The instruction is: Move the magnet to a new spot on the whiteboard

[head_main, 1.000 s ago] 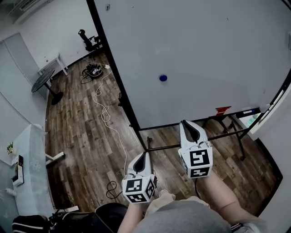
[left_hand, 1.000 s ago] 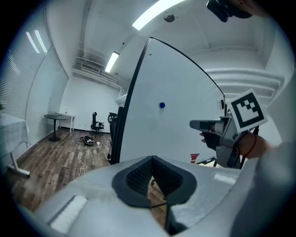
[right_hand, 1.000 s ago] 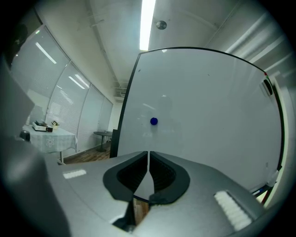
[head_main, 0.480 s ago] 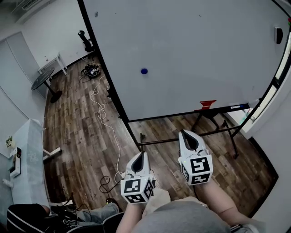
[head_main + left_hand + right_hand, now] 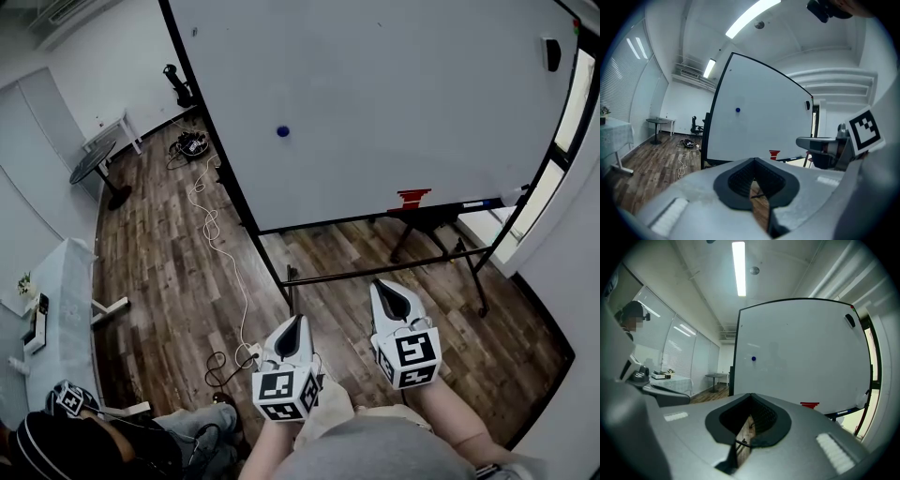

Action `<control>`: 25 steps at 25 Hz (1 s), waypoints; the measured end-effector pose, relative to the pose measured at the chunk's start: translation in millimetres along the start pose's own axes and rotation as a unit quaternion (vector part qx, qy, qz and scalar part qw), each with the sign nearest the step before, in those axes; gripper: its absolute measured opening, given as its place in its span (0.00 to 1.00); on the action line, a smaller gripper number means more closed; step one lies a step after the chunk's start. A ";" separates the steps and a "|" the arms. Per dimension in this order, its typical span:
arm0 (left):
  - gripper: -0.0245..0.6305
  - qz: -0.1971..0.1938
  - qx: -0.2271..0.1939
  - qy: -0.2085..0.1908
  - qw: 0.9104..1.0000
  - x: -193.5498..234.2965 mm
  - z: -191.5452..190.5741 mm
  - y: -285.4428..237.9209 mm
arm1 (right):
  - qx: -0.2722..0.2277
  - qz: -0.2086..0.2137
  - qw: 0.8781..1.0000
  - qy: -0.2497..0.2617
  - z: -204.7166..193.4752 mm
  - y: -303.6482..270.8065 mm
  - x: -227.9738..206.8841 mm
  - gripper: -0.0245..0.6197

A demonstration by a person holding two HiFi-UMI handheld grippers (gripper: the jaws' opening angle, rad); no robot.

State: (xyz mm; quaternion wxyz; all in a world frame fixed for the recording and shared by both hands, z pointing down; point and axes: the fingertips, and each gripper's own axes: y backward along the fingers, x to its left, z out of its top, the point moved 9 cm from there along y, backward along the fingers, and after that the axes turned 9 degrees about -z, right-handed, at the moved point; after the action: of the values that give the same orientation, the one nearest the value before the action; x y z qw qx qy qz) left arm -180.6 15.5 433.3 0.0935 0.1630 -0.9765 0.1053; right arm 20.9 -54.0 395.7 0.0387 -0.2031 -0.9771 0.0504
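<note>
Both pressed together and empty, the left hand-held gripper (image 5: 293, 321) and right hand-held gripper (image 5: 387, 286) sit well short of the magnet (image 5: 283, 132) ahead; reaching the whiteboard (image 5: 403, 103) seems next.

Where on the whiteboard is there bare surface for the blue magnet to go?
Nearly all of the white whiteboard is bare: the wide stretch between the small round blue magnet and the black oblong object near its upper right corner. Only the bottom ledge is busy, with a red object.
</note>
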 end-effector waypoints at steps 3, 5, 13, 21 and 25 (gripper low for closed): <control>0.04 -0.003 0.001 -0.004 1.000 -12.4 -6.2 12.5 | 0.002 -0.001 1.000 -0.002 -6.8 20.6 -0.7 0.04; 0.04 -0.003 0.000 -0.005 1.000 -19.3 -10.6 20.0 | 0.004 0.000 1.000 -0.003 -11.9 33.0 -0.4 0.04; 0.04 -0.001 -0.004 -0.002 1.000 -42.5 -22.2 41.8 | 0.005 0.007 1.000 -0.003 -20.1 70.4 -0.2 0.04; 0.04 -0.010 -0.012 -0.006 1.000 -57.5 -22.0 48.3 | 0.008 0.021 1.000 -0.005 -23.1 82.8 2.8 0.04; 0.04 -0.009 -0.013 -0.005 1.000 -56.6 -20.6 49.8 | 0.005 0.027 1.000 -0.003 -19.1 83.5 7.7 0.04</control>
State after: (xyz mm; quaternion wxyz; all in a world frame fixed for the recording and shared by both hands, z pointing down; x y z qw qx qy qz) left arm -141.8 83.4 432.1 0.0916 0.1709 -0.9768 0.0909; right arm 48.5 26.9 405.5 0.0353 -0.2291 -0.9711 0.0568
